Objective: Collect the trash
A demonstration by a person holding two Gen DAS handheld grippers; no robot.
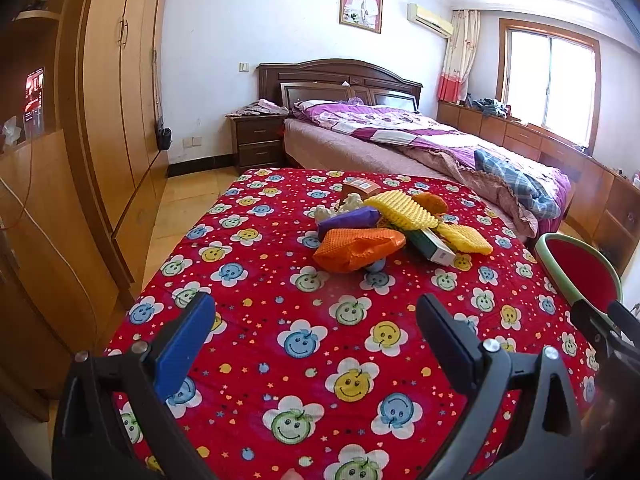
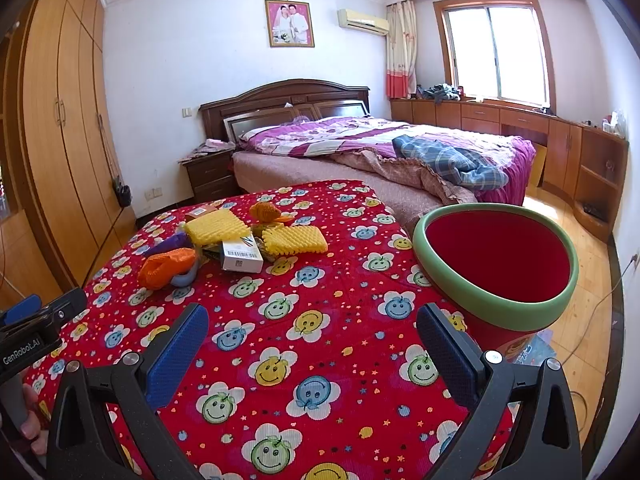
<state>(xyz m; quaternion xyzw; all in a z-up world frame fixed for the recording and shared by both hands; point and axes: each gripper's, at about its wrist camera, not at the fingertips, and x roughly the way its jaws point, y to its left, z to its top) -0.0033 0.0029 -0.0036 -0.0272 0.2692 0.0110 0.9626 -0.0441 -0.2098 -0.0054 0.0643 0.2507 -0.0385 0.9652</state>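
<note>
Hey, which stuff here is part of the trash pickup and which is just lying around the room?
For the job:
orange net
yellow foam
purple wrapper
white box
bin
left claw and right claw, both open

Just there:
bed
plaid shirt
wardrobe
photo

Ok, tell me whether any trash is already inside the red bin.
No, the red bin shows only its bare red interior in the right wrist view, while the trash pile sits on the flowered cloth.
</note>
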